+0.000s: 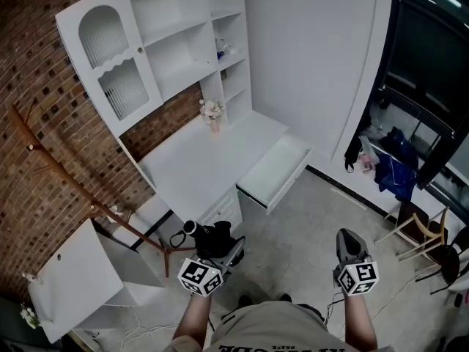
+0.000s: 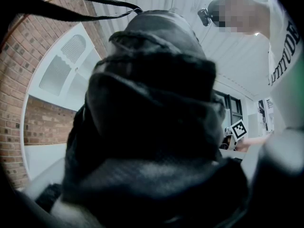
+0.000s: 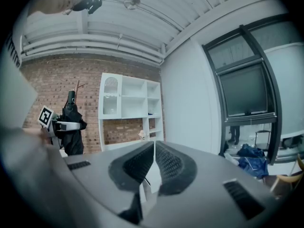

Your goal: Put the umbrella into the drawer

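Note:
A folded black umbrella point(image 1: 210, 236) stands nearly upright in my left gripper point(image 1: 222, 251), whose jaws are shut around its bunched fabric. In the left gripper view the umbrella point(image 2: 152, 127) fills almost the whole picture and hides the jaws, with its strap looping across the top. From the right gripper view I see the umbrella point(image 3: 72, 126) off to the left, clasped by the left gripper point(image 3: 64, 125). The white desk point(image 1: 196, 163) has its drawer point(image 1: 275, 173) pulled open ahead of me. My right gripper point(image 1: 350, 248) is shut with nothing in it, its pads point(image 3: 167, 164) meeting.
A white shelf unit point(image 1: 168, 42) rises over the desk, with a small flower vase point(image 1: 213, 113) on the desktop. A wooden coat rack point(image 1: 69, 178) and a white box point(image 1: 80, 277) stand at the left. Blue clothes point(image 1: 396, 171) and a wooden stool point(image 1: 414, 233) are at the right.

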A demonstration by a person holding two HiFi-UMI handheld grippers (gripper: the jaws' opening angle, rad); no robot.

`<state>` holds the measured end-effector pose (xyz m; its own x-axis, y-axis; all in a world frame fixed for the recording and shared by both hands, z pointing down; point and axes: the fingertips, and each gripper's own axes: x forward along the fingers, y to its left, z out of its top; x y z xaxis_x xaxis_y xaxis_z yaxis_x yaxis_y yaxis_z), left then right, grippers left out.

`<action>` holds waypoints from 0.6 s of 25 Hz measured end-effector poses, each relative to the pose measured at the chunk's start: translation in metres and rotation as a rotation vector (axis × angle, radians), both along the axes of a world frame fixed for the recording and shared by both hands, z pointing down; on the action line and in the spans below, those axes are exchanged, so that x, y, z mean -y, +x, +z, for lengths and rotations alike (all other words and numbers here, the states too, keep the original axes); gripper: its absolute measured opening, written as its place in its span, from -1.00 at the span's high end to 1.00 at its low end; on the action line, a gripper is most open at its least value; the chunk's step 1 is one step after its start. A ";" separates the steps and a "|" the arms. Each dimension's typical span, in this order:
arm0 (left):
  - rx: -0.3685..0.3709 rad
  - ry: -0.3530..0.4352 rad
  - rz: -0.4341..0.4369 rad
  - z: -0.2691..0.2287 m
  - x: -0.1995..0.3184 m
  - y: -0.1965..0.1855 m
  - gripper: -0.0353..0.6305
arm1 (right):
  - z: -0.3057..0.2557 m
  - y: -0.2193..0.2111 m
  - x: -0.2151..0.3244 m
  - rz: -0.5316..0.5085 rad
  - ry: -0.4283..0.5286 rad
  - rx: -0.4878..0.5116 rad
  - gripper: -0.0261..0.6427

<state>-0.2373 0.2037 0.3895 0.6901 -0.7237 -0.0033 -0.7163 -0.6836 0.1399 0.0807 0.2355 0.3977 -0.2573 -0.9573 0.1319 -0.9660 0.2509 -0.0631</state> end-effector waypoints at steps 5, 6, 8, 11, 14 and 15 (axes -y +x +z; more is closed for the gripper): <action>0.001 -0.001 0.011 0.004 -0.001 -0.005 0.06 | 0.002 -0.005 -0.002 0.009 -0.001 -0.004 0.82; 0.001 -0.002 0.014 0.004 -0.001 -0.006 0.06 | 0.002 -0.007 -0.003 0.013 -0.002 -0.002 0.82; 0.001 -0.003 0.021 0.004 -0.002 -0.009 0.06 | 0.002 -0.010 -0.005 0.020 -0.005 -0.001 0.82; 0.001 -0.007 0.031 0.006 -0.003 -0.015 0.06 | 0.004 -0.017 -0.008 0.028 -0.013 -0.007 0.82; -0.005 -0.018 0.042 0.011 -0.003 -0.023 0.06 | 0.007 -0.026 -0.010 0.036 -0.019 -0.010 0.82; -0.006 -0.022 0.046 0.013 -0.004 -0.026 0.06 | 0.008 -0.030 -0.011 0.039 -0.021 -0.013 0.82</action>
